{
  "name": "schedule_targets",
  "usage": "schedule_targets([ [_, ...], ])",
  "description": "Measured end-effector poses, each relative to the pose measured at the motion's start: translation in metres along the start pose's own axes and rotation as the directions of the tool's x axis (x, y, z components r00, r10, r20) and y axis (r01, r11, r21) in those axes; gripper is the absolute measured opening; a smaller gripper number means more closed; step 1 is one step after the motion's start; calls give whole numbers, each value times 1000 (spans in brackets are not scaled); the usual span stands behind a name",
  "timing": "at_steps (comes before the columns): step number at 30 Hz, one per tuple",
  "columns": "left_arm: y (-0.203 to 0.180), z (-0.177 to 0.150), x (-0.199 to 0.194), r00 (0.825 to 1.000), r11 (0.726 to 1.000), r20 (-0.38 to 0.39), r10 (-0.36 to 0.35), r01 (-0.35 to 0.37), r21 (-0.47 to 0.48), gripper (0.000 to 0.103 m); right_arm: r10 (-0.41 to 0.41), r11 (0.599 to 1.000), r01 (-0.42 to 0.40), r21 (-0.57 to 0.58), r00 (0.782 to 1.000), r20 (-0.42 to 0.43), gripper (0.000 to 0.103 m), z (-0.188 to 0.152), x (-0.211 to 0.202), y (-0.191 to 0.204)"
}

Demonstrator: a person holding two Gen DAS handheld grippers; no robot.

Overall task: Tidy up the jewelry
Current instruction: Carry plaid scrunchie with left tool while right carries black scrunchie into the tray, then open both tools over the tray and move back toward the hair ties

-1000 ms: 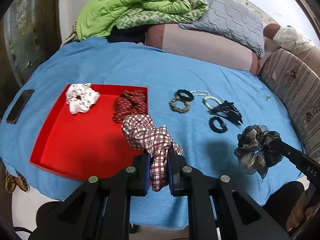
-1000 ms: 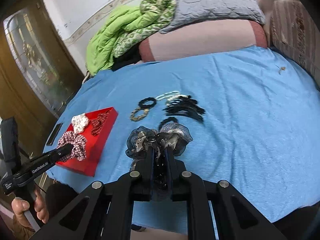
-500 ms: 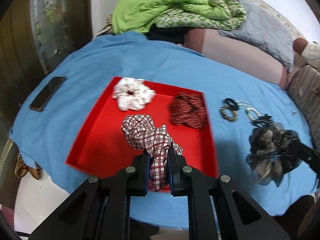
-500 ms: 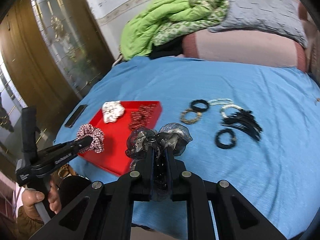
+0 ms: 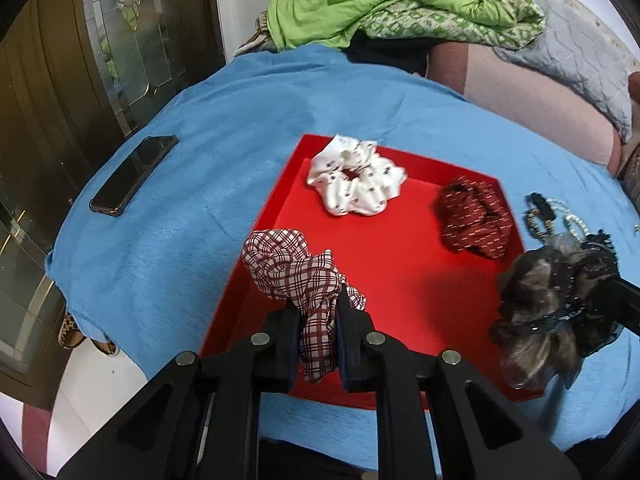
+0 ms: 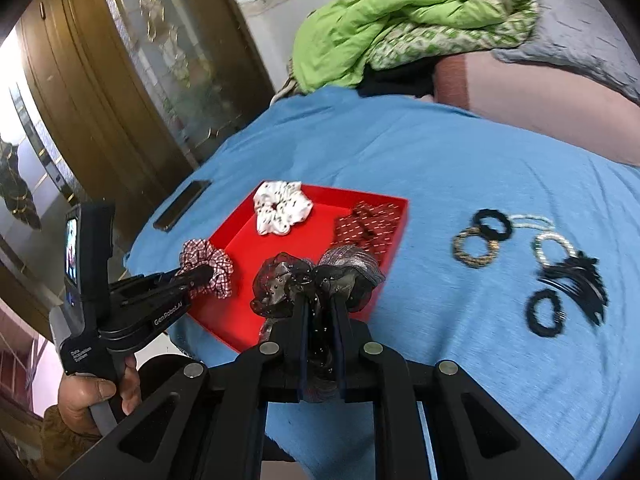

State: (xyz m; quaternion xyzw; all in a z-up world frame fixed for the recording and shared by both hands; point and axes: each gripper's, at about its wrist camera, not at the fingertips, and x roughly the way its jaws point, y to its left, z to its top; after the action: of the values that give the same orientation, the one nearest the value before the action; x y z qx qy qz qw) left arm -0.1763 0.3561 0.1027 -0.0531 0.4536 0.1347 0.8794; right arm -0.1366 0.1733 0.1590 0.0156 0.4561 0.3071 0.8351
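Two claws show across these views, each clamped on a scrunchie. From the left wrist, a blue cloth (image 5: 240, 128) covers the surface, which may be a bed or a desk; I cannot tell which. A phone (image 5: 134, 174) lies near its left edge, beside a dark door (image 5: 80, 80) with patterned glass. Green bedding (image 5: 384, 0) and a grey pillow (image 5: 568, 60) are heaped at the far side. A red tray (image 5: 400, 280) sits on the cloth, holding a white scrunchie (image 5: 356, 184) at its far side and a dark red scrunchie (image 5: 474, 218) in the far right corner. The left claw (image 5: 318, 320) grips a plaid scrunchie (image 5: 288, 268) over the tray's near left edge. At right, a dark sheer scrunchie (image 5: 548, 304) hangs over the tray's right edge.

From the right wrist, the same cloth (image 6: 440, 168), door (image 6: 120, 100), bedding (image 6: 380, 20), phone (image 6: 182, 205) and tray (image 6: 312, 240) appear. The right claw (image 6: 320, 320) pinches the sheer scrunchie (image 6: 316, 280) above the tray's near right side. The left claw (image 6: 200, 274), held in a hand (image 6: 96, 396) low at left, points rightwards with the plaid scrunchie (image 6: 208, 266) over the tray's left rim. Right of the tray, well apart, lie black hair ties (image 6: 492, 224), a gold bracelet (image 6: 474, 248), a pearl bracelet (image 6: 554, 244) and a black clip (image 6: 576, 280).
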Motion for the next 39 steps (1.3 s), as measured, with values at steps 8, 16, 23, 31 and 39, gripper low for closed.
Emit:
schedule_targets([
  [8, 12, -1, 23, 999, 1000, -36, 3, -3, -7, 14, -1, 1000, 1, -3, 993, -114, 12, -10, 50, 4],
  [16, 10, 0, 20, 1000, 1000, -29, -3, 3, -7, 23, -9, 1000, 8, -8, 990, -138, 14, -19, 57, 5],
  [23, 5, 1, 0, 1000, 1000, 8, 3, -3, 11, 43, -11, 1000, 10, -5, 993, -119, 27, -18, 51, 6],
  [31, -1, 6, -21, 999, 999, 41, 36, -37, 17, 55, 5, 1000, -5, -1, 998, -67, 49, -15, 29, 7],
  [39, -24, 1, -42, 998, 998, 55, 32, -35, 50, 56, -13, 1000, 13, 25, 999, -33, 52, -19, 3, -11],
])
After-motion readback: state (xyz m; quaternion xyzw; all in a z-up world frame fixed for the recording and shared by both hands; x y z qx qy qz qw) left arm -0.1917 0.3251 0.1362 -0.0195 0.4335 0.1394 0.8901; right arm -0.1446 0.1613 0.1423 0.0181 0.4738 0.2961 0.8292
